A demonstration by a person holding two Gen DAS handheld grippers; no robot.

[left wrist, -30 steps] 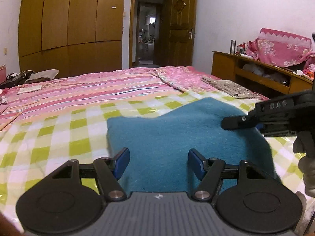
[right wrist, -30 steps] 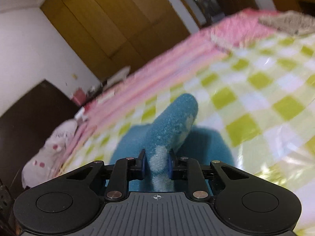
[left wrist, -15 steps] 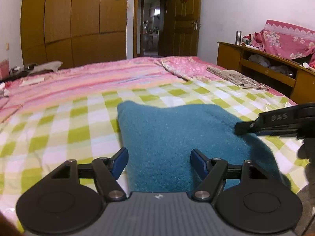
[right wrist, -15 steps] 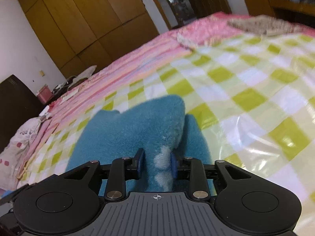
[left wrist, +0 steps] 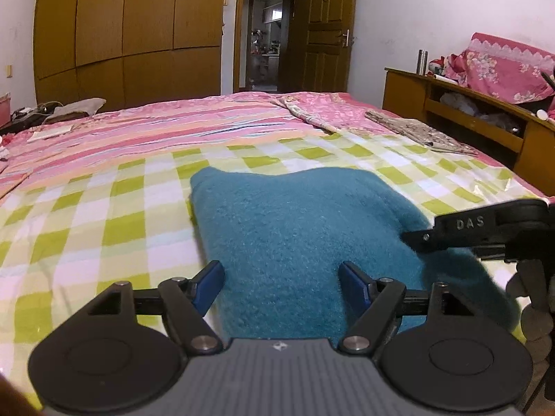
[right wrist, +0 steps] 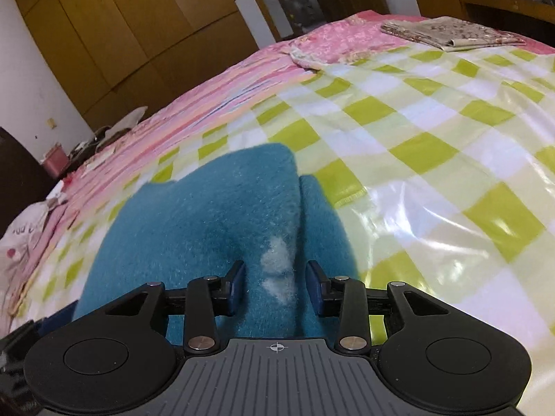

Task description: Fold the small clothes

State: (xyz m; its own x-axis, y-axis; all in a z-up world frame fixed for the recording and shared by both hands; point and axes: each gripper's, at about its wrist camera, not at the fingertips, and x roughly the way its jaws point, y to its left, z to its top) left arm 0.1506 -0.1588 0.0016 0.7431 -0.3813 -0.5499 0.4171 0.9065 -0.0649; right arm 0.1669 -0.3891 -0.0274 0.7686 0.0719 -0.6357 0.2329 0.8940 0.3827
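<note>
On the bed [left wrist: 86,208], a teal fleece garment [left wrist: 295,228] lies folded over the checkered sheet; the left gripper [left wrist: 281,279] hovers, jaws open, while the right gripper [right wrist: 276,282], jaws parted around a loose fold, should lift clear without dragging it.

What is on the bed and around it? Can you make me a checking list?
Surface: bed with a green checked sheet in front and a pink striped cover behind.
Job's things: teal cloth lying folded on the checked sheet, a white fuzzy patch on it.
Clutter: folded patterned cloth at the far right of the bed.
Grippers: left gripper open over the cloth; right gripper open around a raised fold.
Cables: nothing seen.
Surroundings: wardrobe, open door, shelf.
</note>
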